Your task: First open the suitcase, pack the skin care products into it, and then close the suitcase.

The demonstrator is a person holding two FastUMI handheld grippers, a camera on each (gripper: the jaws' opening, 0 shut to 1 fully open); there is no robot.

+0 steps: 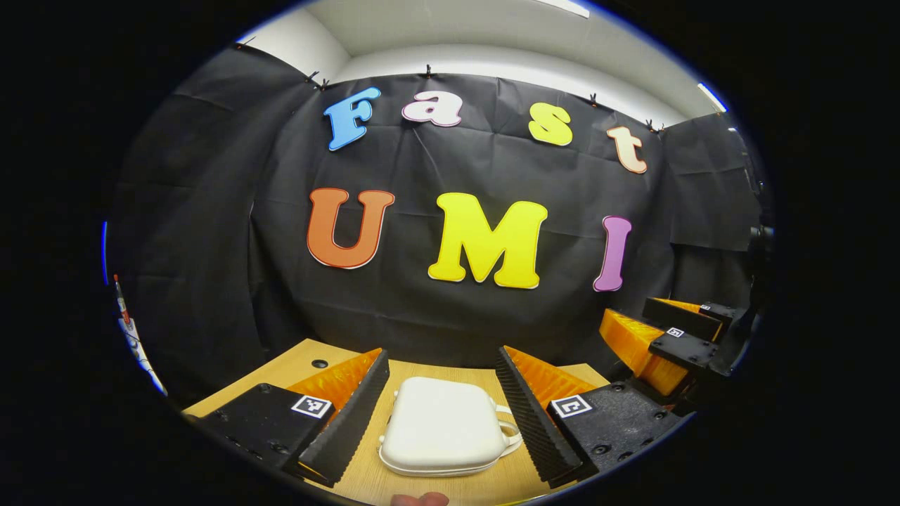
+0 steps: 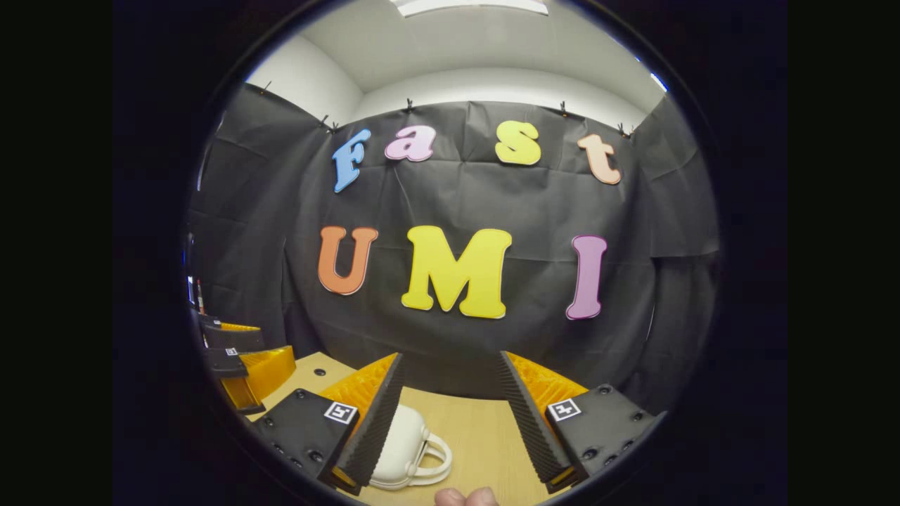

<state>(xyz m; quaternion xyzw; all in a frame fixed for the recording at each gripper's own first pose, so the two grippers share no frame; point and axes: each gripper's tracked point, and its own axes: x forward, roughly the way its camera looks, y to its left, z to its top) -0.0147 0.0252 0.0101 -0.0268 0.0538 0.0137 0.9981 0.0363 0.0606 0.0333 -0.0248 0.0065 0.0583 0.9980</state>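
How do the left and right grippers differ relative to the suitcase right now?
The left gripper brackets the closed white suitcase, which lies centred between its fingers; the right gripper sits off to the side, the suitcase partly behind its left finger. Bare table lies between the right's fingers. Shared: both open, neither touching it.

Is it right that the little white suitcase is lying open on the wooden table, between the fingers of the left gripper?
Not quite. The white suitcase is shut, not open: in the left gripper view its two shells meet along the seam, with the handle at its side. The rest holds: it lies on the wooden table, framed between the spread fingers of the left gripper, which do not touch it.
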